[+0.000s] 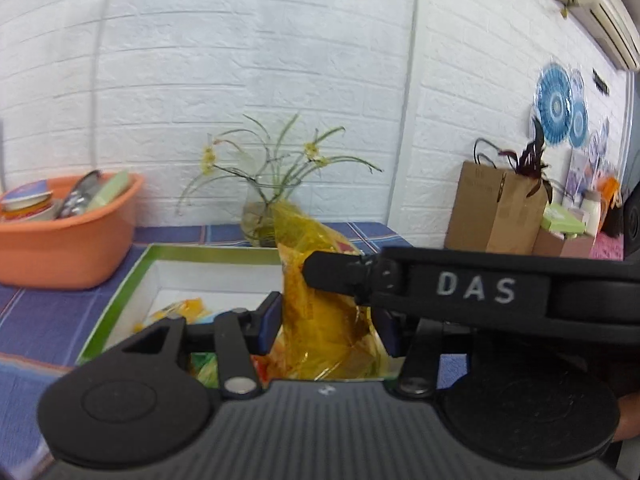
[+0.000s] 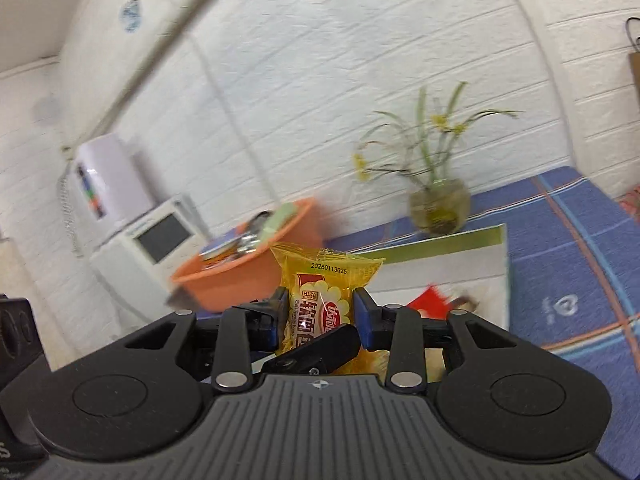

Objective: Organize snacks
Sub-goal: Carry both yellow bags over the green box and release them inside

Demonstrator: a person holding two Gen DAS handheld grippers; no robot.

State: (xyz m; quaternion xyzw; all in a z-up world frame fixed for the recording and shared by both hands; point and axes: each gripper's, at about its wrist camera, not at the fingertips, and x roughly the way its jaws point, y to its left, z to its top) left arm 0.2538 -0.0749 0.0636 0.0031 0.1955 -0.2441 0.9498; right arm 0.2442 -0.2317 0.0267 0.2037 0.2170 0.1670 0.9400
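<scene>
Left wrist view shows my left claw (image 1: 328,320) clamped on a yellow snack packet (image 1: 320,304), held above the green-rimmed box (image 1: 120,300); my right claw's finger crosses in from 3 o'clock and touches the same packet. A few snacks already lie in the box at 7 o'clock, so I judge sorting partly done. Right wrist view has my right claw (image 2: 320,316) half closed, pads pressing the packet's sides. The orange basin (image 1: 68,240) at 9 o'clock holds other items.
</scene>
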